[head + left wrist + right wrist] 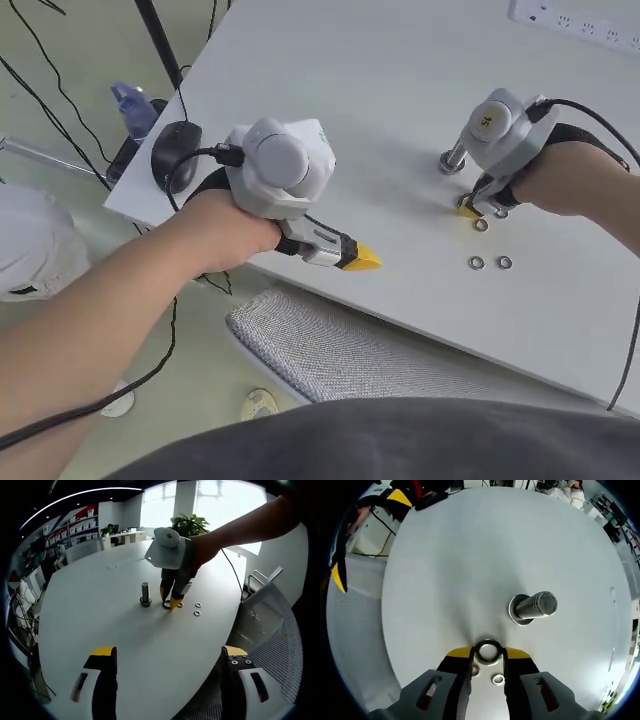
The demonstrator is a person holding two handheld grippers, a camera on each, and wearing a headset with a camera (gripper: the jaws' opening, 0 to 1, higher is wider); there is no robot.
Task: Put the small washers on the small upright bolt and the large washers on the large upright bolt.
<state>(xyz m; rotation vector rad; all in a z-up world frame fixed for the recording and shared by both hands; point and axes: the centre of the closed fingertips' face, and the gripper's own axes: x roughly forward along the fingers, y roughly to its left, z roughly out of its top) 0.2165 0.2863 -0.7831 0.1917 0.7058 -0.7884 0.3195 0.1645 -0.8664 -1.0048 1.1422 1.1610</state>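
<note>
An upright large bolt (535, 606) stands on the white table (400, 80), with a ring at its foot; the bolt (452, 158) sits just left of my right gripper (470, 210). My right gripper (487, 652) is shut on a large washer (487, 651), low over the table a little in front of the bolt. Two small washers (498, 679) lie just behind its fingers. Three loose washers (481, 225) lie near it. My left gripper (169, 651) stands open and holds nothing, near the table's front edge (358, 260).
A power strip (575, 22) lies at the table's far right edge. A black round device (175, 150) sits on the left corner, with a blue bottle (130, 105) beyond it. A grey mesh chair (330, 350) stands below the front edge.
</note>
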